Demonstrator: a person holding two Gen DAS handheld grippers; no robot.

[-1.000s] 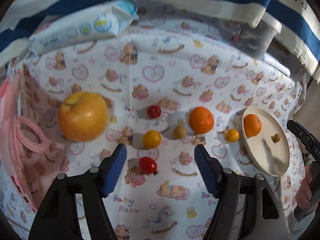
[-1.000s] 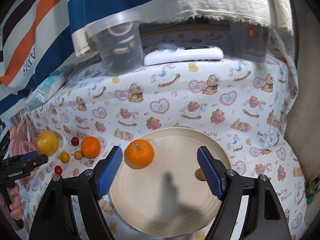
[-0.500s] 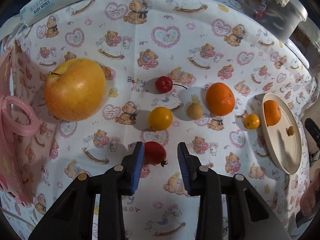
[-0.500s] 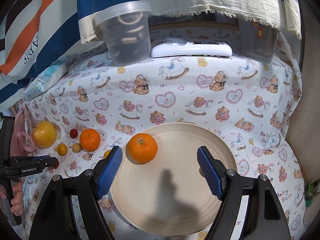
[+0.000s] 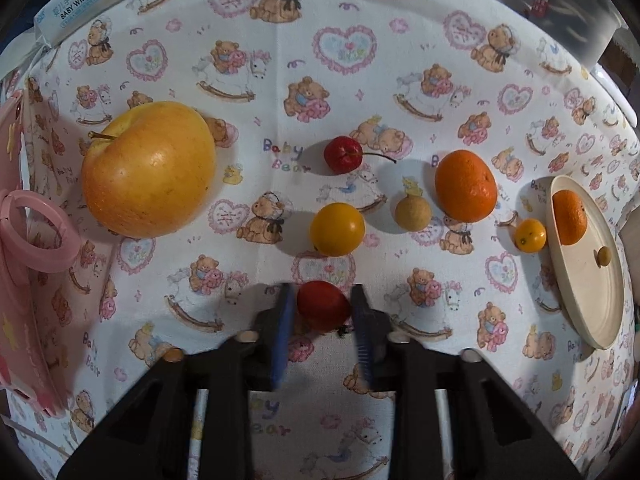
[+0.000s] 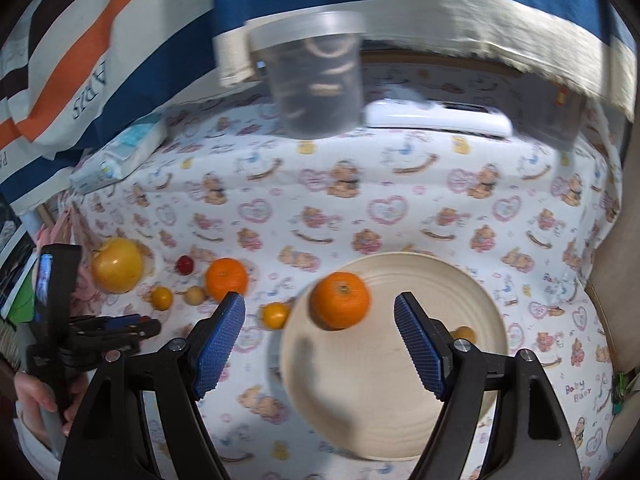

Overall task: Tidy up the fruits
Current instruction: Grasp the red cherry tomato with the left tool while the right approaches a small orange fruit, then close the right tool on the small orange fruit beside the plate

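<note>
My left gripper (image 5: 323, 316) is shut on a red cherry tomato (image 5: 322, 305) low over the cloth. Ahead lie a yellow tomato (image 5: 337, 229), a stemmed cherry (image 5: 342, 155), a tan longan (image 5: 413, 213), an orange (image 5: 465, 186), a small kumquat (image 5: 530, 234) and a big yellow apple (image 5: 149, 169). The cream plate (image 5: 580, 300) at right holds an orange (image 5: 569, 218) and a small longan (image 5: 603, 256). My right gripper (image 6: 320, 340) is open and empty above the plate (image 6: 380, 392), near its orange (image 6: 340, 300).
A baby wipes pack (image 5: 68, 4) lies at the back left, pink plastic rings (image 5: 36, 236) at the left edge. A clear lidded tub (image 6: 316, 76) and a white remote (image 6: 438, 119) stand at the back under a striped cloth.
My left gripper has moved down and forward and closed its fingers on the red cherry tomato. My right gripper has shifted left over the plate, staying open.
</note>
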